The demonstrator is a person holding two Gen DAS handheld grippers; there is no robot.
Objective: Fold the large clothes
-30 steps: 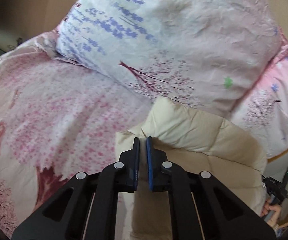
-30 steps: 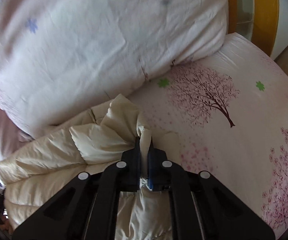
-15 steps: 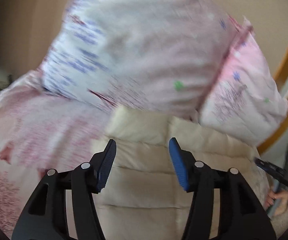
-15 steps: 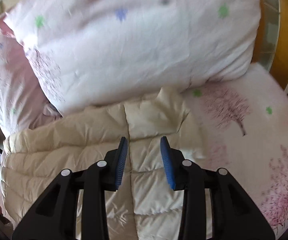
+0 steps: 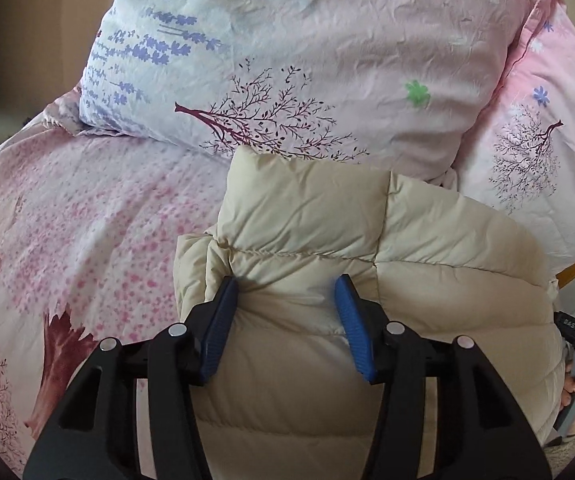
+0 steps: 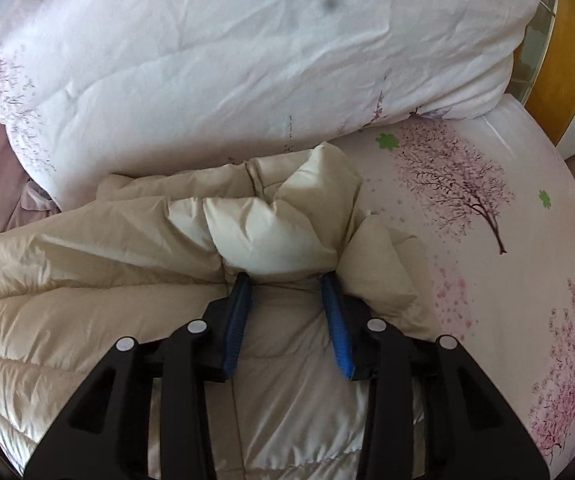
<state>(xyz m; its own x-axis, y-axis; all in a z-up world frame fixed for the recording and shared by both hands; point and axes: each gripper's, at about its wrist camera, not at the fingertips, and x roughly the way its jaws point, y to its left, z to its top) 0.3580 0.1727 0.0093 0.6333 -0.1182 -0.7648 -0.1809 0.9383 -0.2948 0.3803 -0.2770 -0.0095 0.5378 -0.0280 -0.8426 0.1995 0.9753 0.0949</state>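
Note:
A cream quilted puffer jacket (image 5: pixel 327 220) lies on a pink floral bed, its top edge against the pillows. My left gripper (image 5: pixel 287 286) is open, its blue pads set astride a puffed fold near the jacket's left upper corner, pressing into the fabric. In the right wrist view the same jacket (image 6: pixel 87 272) bunches into a raised lump at its right upper end. My right gripper (image 6: pixel 286 282) is open with its jaws on either side of the base of that lump.
A large floral pillow (image 5: pixel 307 52) and a second pink pillow (image 5: pixel 539 128) stand behind the jacket. A white duvet (image 6: pixel 227 48) is piled at the head. Pink bedsheet (image 6: pixel 507 240) spreads to the right, a wooden bed frame (image 6: pixel 555 64) beyond it.
Both grippers were shut on jacket fabric a second ago. They have opened and let it go, and now sit low with jaws wide around folds of the jacket.

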